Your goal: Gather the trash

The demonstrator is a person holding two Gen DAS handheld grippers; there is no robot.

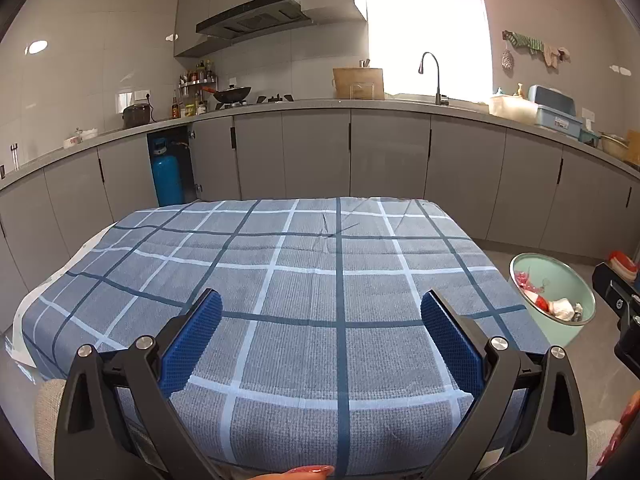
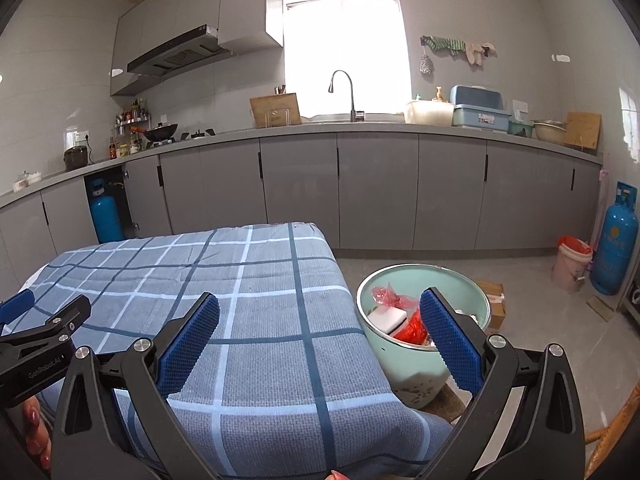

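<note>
both the left gripper (image 1: 320, 320) and right gripper (image 2: 320, 320) are hanging wide apart, empty, over the checked tablecloth (image 1: 304, 280); scanning its edges for leftovers beats reaching toward the green bin (image 2: 404, 364) off its right edge.

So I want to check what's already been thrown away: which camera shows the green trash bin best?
The right wrist view: the green trash bin sits close, its whole rim visible, with red plastic and white scraps inside. The left wrist view shows it small at the right edge, beside the table.

Right of my checked tablecloth (image 2: 240, 300), low in the frame, a mint-green bin (image 2: 404, 364) stands upright and open. In it I see crumpled red plastic (image 2: 386, 294), a white block (image 2: 386, 320) and more red wrapping (image 2: 414, 328).
</note>
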